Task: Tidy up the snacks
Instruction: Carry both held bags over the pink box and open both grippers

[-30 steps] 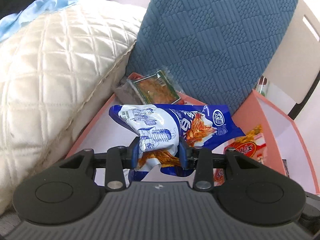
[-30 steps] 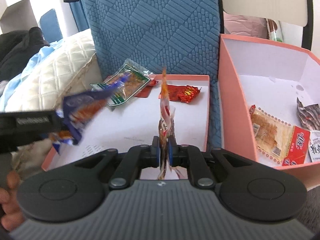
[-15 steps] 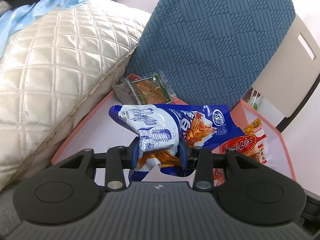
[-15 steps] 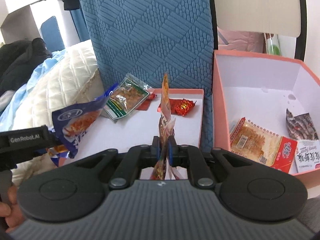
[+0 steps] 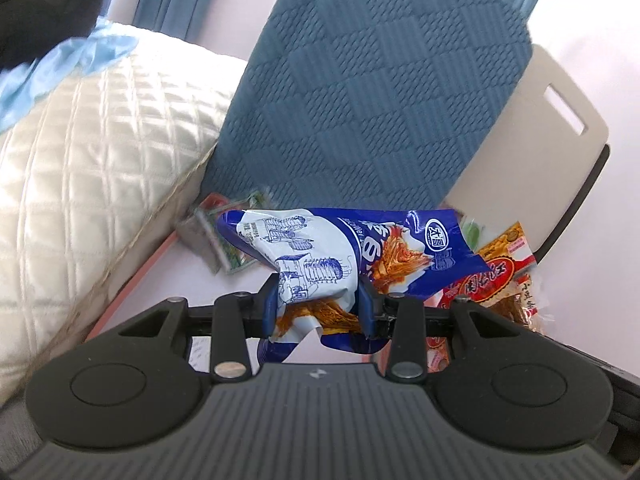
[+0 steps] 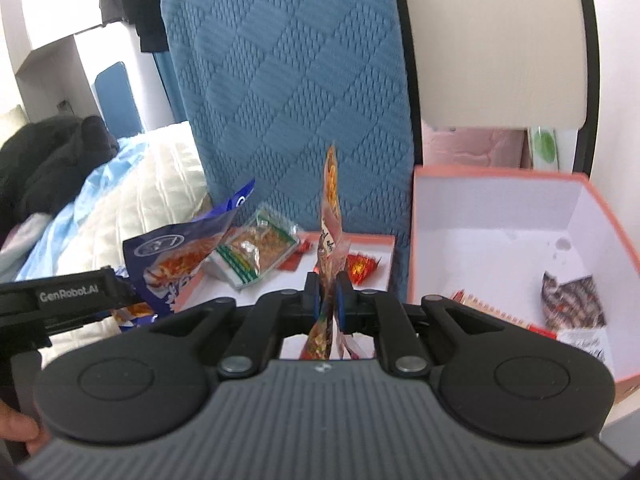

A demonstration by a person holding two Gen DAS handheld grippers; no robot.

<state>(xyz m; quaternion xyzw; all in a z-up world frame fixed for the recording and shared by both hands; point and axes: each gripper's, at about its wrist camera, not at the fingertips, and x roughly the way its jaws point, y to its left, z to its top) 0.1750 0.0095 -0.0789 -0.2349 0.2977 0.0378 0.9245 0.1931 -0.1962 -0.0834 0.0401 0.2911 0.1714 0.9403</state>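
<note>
The left gripper (image 5: 319, 304) has its fingers (image 5: 270, 305) pinching a blue and white snack bag (image 5: 320, 248). The bag is crumpled between them and sticks out ahead, up in the air above a flat pink tray (image 5: 132, 276). The right wrist view shows the same bag (image 6: 180, 252) at the left, held by the left gripper's black body.

The right gripper (image 6: 328, 300) has its fingers (image 6: 311, 300) pressed together on a thin orange snack packet (image 6: 332, 216). The packet stands on its edge, with its top pointing up and its bottom hanging below the fingers. It is also off the tray.

On the tray (image 6: 376, 240) lies a clear packet with green stripes (image 6: 256, 252), near the far edge. Just beside it lie two small red wrappers (image 6: 360, 266). In the left wrist view the striped packet (image 5: 224, 240) is blurred and sits partly behind the blue bag.

To the right of the tray stands a deeper pink box (image 6: 500, 176) with white inside. In it lie a dark patterned packet (image 6: 572, 300) and a red and orange packet (image 6: 500, 312), partly hidden by the gripper.

A blue cushion (image 6: 288, 92) stands upright behind the tray. A cream quilted pillow (image 5: 88, 160) lies to the left of the tray. A bit of a hand (image 6: 18, 428) shows at the bottom left corner of the right wrist view
</note>
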